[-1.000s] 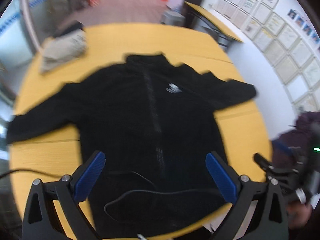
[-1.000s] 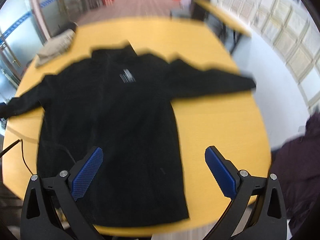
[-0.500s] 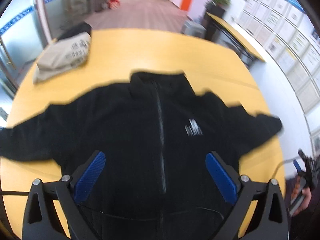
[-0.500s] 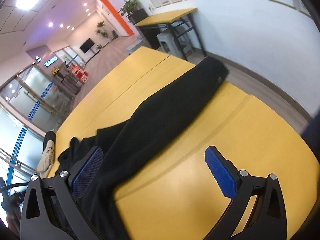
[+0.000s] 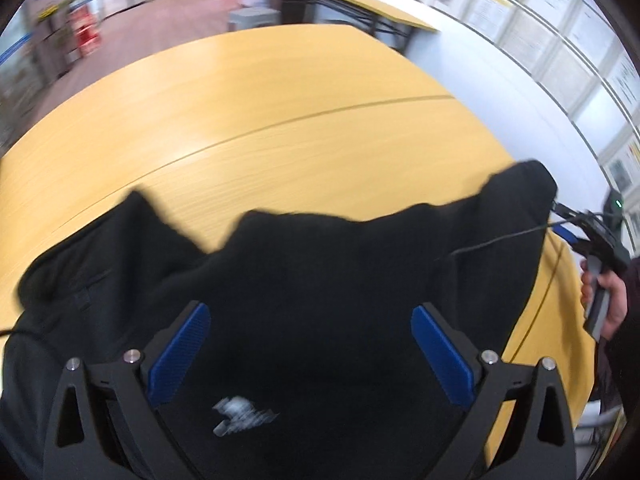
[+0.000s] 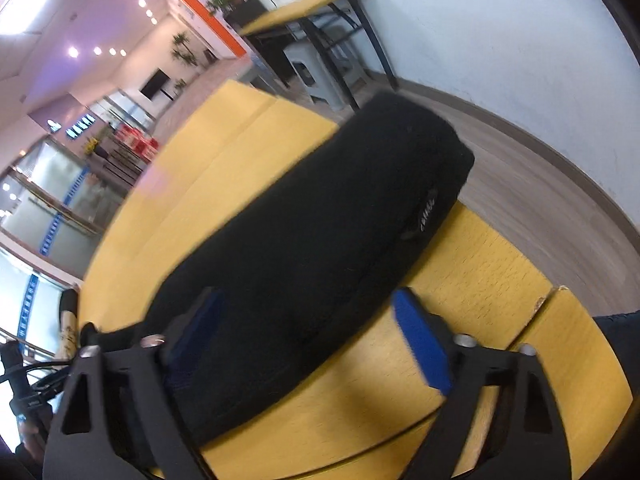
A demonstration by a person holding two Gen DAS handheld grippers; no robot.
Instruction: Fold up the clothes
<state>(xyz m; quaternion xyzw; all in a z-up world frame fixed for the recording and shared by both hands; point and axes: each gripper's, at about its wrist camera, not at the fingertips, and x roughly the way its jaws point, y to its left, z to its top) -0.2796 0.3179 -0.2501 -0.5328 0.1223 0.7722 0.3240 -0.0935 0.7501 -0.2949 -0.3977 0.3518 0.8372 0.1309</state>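
A black zip jacket [image 5: 312, 280] with a small white chest logo lies spread on the yellow wooden table [image 5: 260, 112]. My left gripper [image 5: 310, 354] is open, low over the jacket's chest near the collar. My right gripper [image 6: 310, 344] is open, its jaws either side of the jacket's right sleeve [image 6: 320, 232], close above it near the table's right edge. The sleeve's cuff [image 6: 432, 172] reaches the table edge. The right gripper also shows at the far right of the left wrist view [image 5: 588, 236], by the sleeve end.
A black cable [image 5: 504, 238] runs across the sleeve to the right gripper. Beyond the table's right edge are floor and a white wall [image 6: 520, 60]. A second yellow table [image 6: 304, 8] and a grey stool [image 6: 320, 80] stand farther back.
Both grippers have dropped lower and closer to the jacket. The left moved forward over the chest toward the collar and right shoulder. The right closed in on the right sleeve.
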